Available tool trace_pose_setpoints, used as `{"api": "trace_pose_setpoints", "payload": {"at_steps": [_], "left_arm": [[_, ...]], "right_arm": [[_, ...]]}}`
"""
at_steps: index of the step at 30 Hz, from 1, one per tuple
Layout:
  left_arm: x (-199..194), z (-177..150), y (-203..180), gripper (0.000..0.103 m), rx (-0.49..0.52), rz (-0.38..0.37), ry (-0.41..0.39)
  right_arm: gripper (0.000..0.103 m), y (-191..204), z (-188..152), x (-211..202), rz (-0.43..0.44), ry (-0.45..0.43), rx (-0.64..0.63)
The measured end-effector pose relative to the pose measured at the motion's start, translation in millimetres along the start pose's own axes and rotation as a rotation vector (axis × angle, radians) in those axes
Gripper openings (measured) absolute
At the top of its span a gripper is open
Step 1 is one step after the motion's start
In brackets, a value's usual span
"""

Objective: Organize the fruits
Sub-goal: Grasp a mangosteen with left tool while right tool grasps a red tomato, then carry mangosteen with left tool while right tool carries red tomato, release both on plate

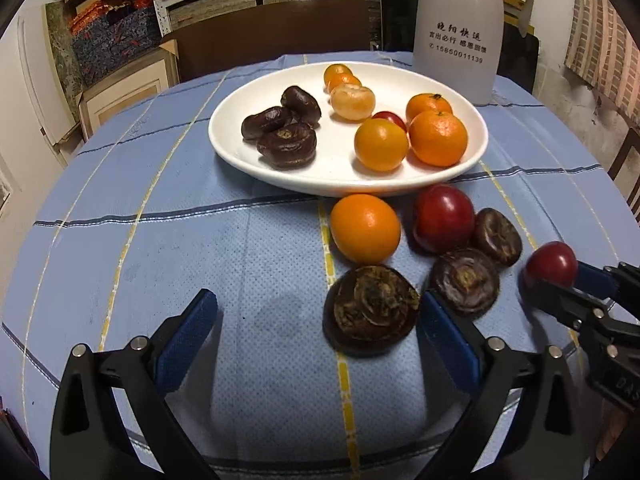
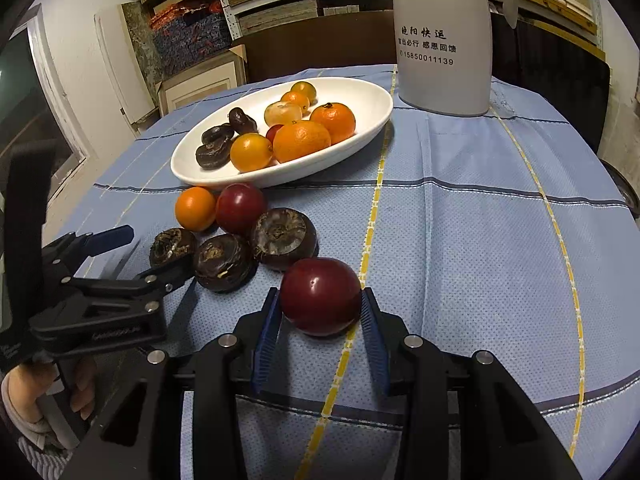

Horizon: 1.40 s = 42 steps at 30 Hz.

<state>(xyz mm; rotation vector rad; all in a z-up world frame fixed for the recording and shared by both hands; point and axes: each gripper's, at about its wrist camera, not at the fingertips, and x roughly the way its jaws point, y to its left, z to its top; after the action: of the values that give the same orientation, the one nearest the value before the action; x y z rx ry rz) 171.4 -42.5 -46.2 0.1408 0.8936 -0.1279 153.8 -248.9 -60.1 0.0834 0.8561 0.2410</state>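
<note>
Right gripper (image 2: 320, 312) closed on a red cherry tomato (image 2: 320, 296) resting on the blue tablecloth (image 2: 480, 240). Left gripper (image 1: 316, 316) open, one pad beside a water chestnut (image 1: 372, 308). Beyond: loose fruit, then the white plate (image 2: 360, 92). Lift straight, gently; clear the rim before releasing among the plated tomatoes.

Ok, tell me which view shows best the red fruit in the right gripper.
The right wrist view: the dark red fruit sits large and central, with the right gripper shut on it, blue pads pressing both sides. The left wrist view shows that fruit only small near the right edge, partly covered by the gripper's fingers.
</note>
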Motion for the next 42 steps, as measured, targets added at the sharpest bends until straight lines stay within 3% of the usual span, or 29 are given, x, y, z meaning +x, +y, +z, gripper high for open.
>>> {"api": "trace_pose_setpoints", "payload": {"at_steps": [1, 2, 5, 15, 18, 22, 26, 33, 37, 42], "left_arm": [[0, -1, 3, 0.095, -0.005, -0.021, 0.001], [-1, -2, 4, 0.077, -0.002, -0.037, -0.001], [-9, -9, 7, 0.045, 0.020, -0.066, -0.014], [-20, -21, 13, 0.045, -0.008, -0.107, -0.026], [-30, -27, 9, 0.045, 0.011, -0.082, -0.045], [-53, -26, 4, 0.045, 0.042, -0.036, -0.115], [-77, -2, 5, 0.045, 0.067, -0.011, -0.178], [-103, 85, 27, 0.045, 0.009, -0.021, -0.278], [-75, 115, 27, 0.045, -0.012, -0.039, -0.262], [-5, 133, 27, 0.045, -0.036, -0.060, -0.182]], "right_arm": [[0.041, 0, 0, 0, 0.001, 0.000, 0.001], [0.041, 0, 0, 0, 0.002, 0.001, 0.002], [0.041, 1, -1, 0, -0.002, 0.000, -0.003], [0.041, 1, -3, -2, 0.005, -0.005, 0.002], [0.041, 0, -5, -6, 0.017, -0.008, 0.010], [0.040, 0, -4, -29, 0.042, -0.074, 0.025], [0.040, -4, 12, -57, 0.060, -0.148, 0.039], [0.040, -10, 97, -101, 0.049, -0.298, 0.042], [0.040, -12, 129, -68, 0.068, -0.294, 0.066], [0.040, -12, 154, 3, 0.076, -0.213, 0.083]]}}
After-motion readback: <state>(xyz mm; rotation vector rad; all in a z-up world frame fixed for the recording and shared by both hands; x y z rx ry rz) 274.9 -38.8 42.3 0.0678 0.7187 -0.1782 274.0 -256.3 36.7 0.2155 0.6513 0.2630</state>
